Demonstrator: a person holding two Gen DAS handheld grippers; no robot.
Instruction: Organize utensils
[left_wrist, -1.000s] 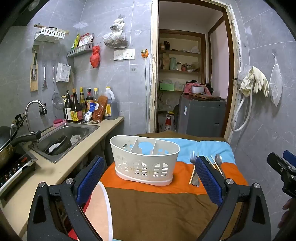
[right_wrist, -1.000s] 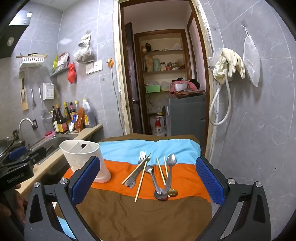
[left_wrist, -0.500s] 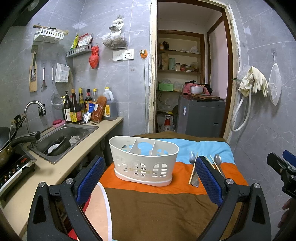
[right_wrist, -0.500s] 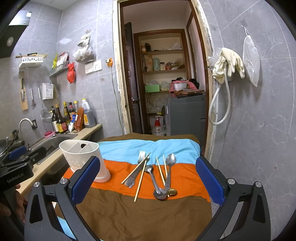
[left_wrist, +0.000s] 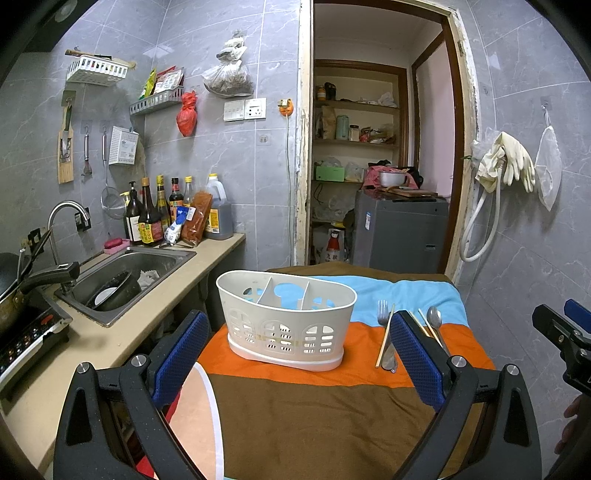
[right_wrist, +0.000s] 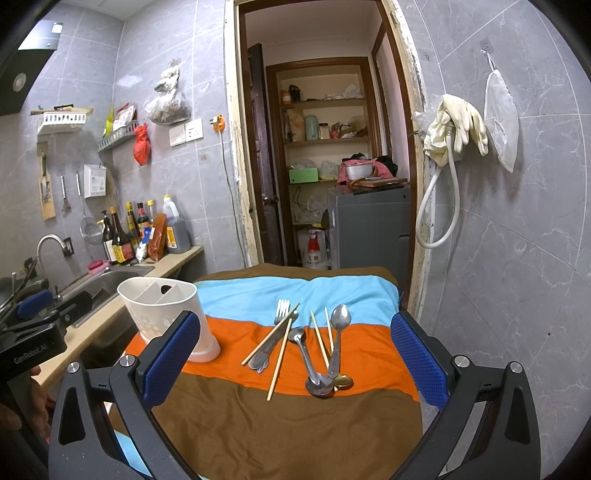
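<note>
1. Two grippers, both spread wide with nothing between the blue pads: left gripper (left_wrist: 295, 354), right gripper (right_wrist: 295, 358).
2. Hovering over the near brown band of the striped cloth (right_wrist: 288, 424), apart from every utensil.
3. Ahead of the left gripper: white caddy (left_wrist: 286, 319), upright on the orange band toward the cloth's left edge, compartments holding no utensils.
4. Ahead of the right gripper, loose on the orange band toward the cloth's right edge: fork (right_wrist: 271, 338), crossed by chopsticks (right_wrist: 280, 352); spoons (right_wrist: 334, 338) overlapping at the near ends.
</note>
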